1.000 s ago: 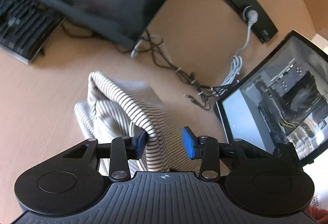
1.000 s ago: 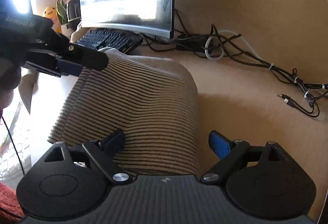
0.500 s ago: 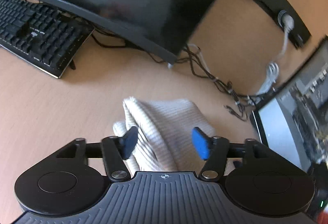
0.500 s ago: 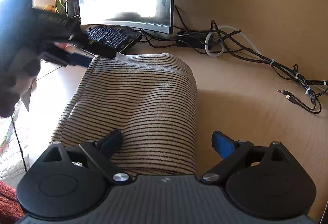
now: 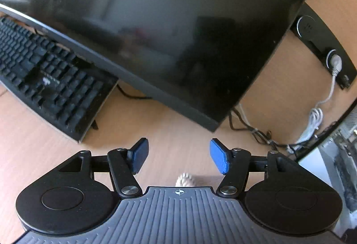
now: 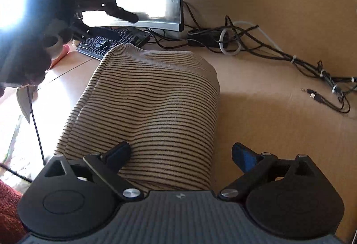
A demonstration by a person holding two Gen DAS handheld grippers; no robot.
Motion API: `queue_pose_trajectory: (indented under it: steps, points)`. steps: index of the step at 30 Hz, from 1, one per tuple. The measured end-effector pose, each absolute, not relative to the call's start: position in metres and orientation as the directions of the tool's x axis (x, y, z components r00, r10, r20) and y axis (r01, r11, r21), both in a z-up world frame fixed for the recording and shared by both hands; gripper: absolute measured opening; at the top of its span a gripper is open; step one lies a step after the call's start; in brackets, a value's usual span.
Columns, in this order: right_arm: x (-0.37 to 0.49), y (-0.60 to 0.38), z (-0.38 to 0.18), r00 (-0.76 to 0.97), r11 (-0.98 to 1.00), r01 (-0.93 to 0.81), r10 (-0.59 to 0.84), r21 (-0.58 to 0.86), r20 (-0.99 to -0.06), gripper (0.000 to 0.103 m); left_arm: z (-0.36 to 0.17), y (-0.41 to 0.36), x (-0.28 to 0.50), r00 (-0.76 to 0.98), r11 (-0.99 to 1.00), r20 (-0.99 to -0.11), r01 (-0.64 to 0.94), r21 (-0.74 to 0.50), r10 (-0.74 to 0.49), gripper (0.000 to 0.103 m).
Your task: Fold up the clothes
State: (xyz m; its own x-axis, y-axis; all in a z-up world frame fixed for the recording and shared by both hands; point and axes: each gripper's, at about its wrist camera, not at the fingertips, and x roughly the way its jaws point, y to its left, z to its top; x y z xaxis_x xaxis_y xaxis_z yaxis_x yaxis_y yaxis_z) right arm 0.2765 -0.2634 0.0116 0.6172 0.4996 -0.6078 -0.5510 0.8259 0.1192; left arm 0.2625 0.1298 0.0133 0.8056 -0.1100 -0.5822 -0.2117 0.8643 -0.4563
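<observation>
Wooden tabletop [image 6: 267,114] carries a folded striped garment [image 6: 151,110], lying directly ahead of the right hand-held gripper [image 6: 180,154], whose blue pads gape wide, the left pad over the fabric's near edge. Raised near the monitor [image 5: 167,32] and keyboard [image 5: 49,83], the left hand-held gripper [image 5: 178,154] also stands open, empty; only a sliver of the garment shows beneath it.

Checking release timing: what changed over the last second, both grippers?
The left gripper let go of the striped garment and lifted away toward the monitor; its jaws, a second ago closed on a raised fold, now stand open and empty. The released fold dropped, so the garment lies flatter. The right gripper stayed open over the garment's near edge; keyboard and cables unchanged.
</observation>
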Motion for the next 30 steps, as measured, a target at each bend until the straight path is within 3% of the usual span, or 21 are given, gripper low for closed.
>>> queue_pose_trajectory:
  steps: [12, 16, 18, 23, 30]
  points:
    - [0.312, -0.262, 0.049, 0.718, 0.88, -0.457, 0.45, 0.127, -0.531, 0.097, 0.003, 0.075, 0.253, 0.763, 0.875, -0.552, 0.034, -0.484, -0.335, 0.074]
    - [0.347, -0.23, 0.026, 0.716, 0.917, -0.397, 0.291, -0.028, -0.634, 0.103, -0.028, 0.079, 0.261, 0.704, 0.862, -0.635, -0.064, -0.503, -0.318, 0.074]
    - [0.354, -0.219, 0.013, 0.707, 0.918, -0.388, 0.237, -0.085, -0.666, 0.103, -0.033, 0.082, 0.259, 0.703, 0.853, -0.634, -0.074, -0.516, -0.322, 0.074]
    - [0.346, -0.224, 0.017, 0.708, 0.91, -0.411, 0.281, -0.053, -0.648, 0.103, -0.038, 0.084, 0.259, 0.696, 0.846, -0.633, -0.069, -0.528, -0.338, 0.076]
    - [0.32, -0.221, 0.005, 0.631, 0.873, -0.485, 0.389, 0.05, -0.671, 0.103, -0.039, 0.08, 0.262, 0.694, 0.85, -0.628, -0.044, -0.526, -0.353, 0.088]
